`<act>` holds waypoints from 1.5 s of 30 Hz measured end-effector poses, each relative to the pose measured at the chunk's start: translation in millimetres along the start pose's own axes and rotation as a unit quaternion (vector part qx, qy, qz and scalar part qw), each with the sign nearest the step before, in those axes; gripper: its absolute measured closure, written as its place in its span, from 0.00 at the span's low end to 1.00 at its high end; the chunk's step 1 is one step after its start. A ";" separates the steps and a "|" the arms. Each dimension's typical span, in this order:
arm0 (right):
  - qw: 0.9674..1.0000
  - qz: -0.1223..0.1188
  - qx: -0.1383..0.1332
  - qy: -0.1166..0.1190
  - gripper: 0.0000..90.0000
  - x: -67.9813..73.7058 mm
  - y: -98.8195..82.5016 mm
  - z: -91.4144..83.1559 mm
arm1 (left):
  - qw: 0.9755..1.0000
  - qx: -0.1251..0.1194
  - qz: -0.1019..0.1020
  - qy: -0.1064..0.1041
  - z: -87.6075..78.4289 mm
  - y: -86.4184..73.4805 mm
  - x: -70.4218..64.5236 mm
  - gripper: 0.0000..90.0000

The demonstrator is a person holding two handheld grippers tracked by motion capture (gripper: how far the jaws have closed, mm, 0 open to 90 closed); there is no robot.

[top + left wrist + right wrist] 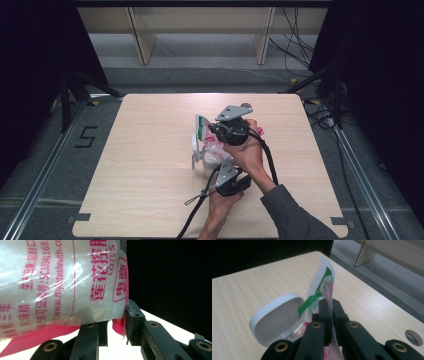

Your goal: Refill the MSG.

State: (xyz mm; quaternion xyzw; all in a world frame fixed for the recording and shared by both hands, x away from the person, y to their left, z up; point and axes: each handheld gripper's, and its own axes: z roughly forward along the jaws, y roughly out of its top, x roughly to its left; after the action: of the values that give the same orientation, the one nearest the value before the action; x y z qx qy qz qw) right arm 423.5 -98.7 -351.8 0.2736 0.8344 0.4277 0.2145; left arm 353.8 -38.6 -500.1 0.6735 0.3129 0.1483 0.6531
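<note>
Item: seasoning bag, clear film with red print, white powder inside, held up over mid-table above the open white container; long axis near upright, green-edged top flap uppermost.
Right gripper: my jaws fully closed on the bag's thin upper film, flap rising just beyond them.
Left gripper: my jaws part-closed, pinching the bag's lower red corner; the nearer hand to the person.
Left gripper view: print and powder close up; right gripper view: container's raised lid beside the bag.
</note>
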 end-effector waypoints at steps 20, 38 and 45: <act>1.000 -0.002 -0.009 -0.004 0.99 0.5 -0.3 2.9 | 1.000 0.002 0.000 0.002 -1.5 1.2 0.0 0.82; 1.000 0.004 -0.010 -0.002 0.99 -0.6 -2.4 1.1 | 1.000 0.003 0.002 0.002 0.4 -0.4 0.6 0.83; 1.000 0.006 0.000 -0.003 0.99 0.8 -4.1 4.4 | 1.000 -0.009 -0.002 -0.002 1.0 -0.3 0.1 0.83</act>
State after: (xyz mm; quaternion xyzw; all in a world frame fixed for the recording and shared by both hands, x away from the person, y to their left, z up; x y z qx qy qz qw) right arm 424.4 -97.5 -357.7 0.2794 0.8323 0.4281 0.2145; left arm 354.4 -39.3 -500.6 0.6675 0.3117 0.1478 0.6599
